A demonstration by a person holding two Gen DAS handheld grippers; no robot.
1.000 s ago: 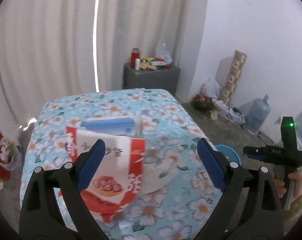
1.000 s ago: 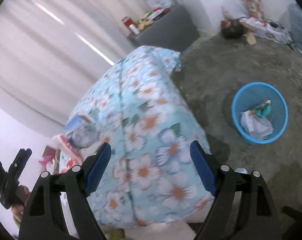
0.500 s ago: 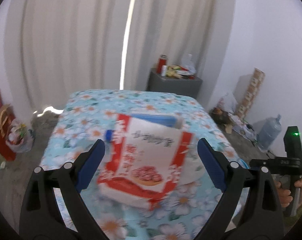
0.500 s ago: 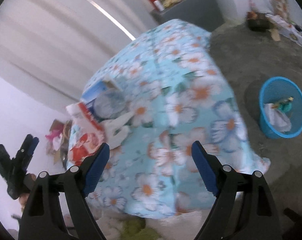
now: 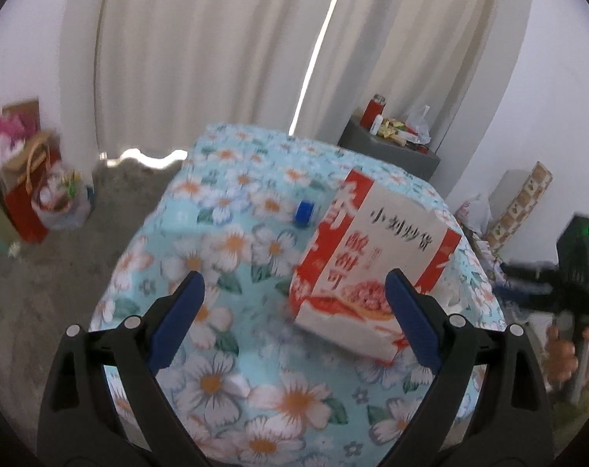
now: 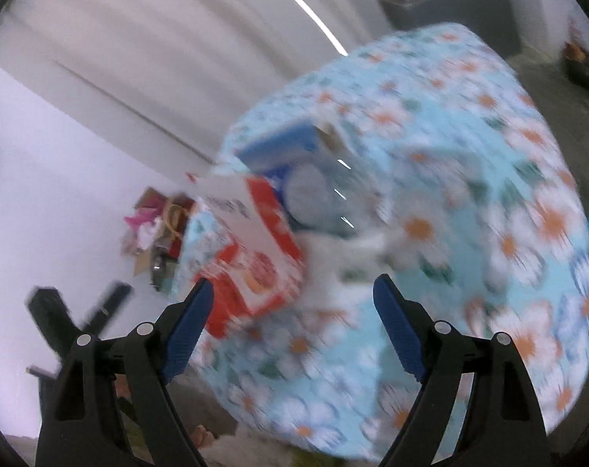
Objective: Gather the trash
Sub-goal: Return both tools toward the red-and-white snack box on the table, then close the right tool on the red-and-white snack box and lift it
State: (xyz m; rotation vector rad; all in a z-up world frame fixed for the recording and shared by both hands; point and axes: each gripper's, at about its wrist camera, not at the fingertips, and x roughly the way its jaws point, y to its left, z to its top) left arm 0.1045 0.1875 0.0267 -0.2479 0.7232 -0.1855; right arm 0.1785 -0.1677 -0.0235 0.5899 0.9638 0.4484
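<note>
A room with pale pleated curtains (image 5: 224, 58) and white walls. In the middle stands a table under a light blue cloth printed with white and orange daisies (image 5: 232, 257). Around it is a bare grey floor (image 5: 41, 272). A grey side cabinet (image 5: 391, 151) crowded with bottles and packets stands by the curtains. Bags (image 5: 33, 194) sit against the left wall.

On the table lies the trash: a red and white snack box (image 5: 368, 264), near the right edge of the left wrist view. Behind it, blurred in the right wrist view, are a blue carton (image 6: 282, 148) and a clear round lid (image 6: 317, 198). A small blue cap (image 5: 305, 213) sits just left of the box.

The left gripper (image 5: 294, 319) hangs above the cloth, jaws wide apart and empty, its right finger overlapping the box's corner in the view. The right gripper (image 6: 292, 327) is likewise spread wide, holding nothing.
</note>
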